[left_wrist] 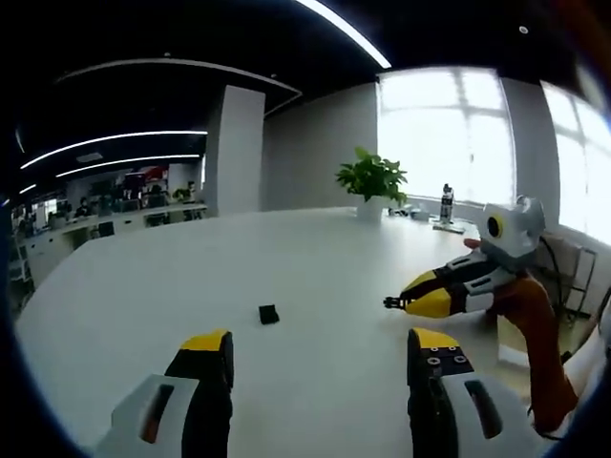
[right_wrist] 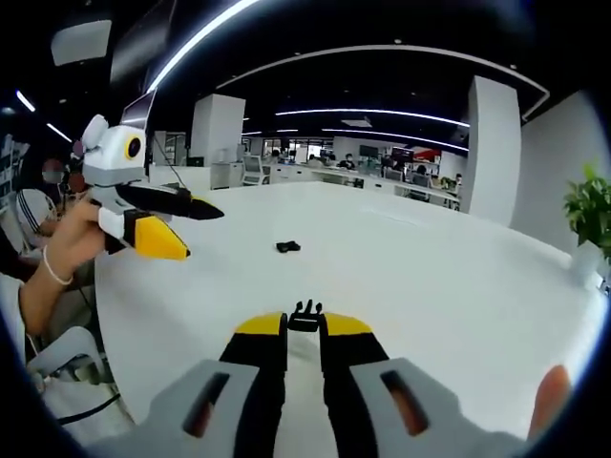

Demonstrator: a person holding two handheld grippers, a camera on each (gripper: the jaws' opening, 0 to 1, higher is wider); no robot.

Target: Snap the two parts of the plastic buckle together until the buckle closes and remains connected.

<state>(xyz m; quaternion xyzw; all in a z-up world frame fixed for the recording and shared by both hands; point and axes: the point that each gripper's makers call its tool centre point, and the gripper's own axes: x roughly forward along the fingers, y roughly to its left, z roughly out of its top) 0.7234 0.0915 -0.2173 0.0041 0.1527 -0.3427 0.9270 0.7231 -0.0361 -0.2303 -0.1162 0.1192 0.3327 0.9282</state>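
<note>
Pinching one buckle part (right_wrist: 305, 315), right gripper (right_wrist: 304, 329) half hides it; left gripper (left_wrist: 320, 345) gapes.

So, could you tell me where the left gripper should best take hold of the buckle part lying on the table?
Probably across the two long sides of the buckle part, coming down from above. It lies flat and alone on the white table, so no side gives room underneath. The left gripper is open, ahead of it. The right gripper holds the pronged buckle half.
</note>
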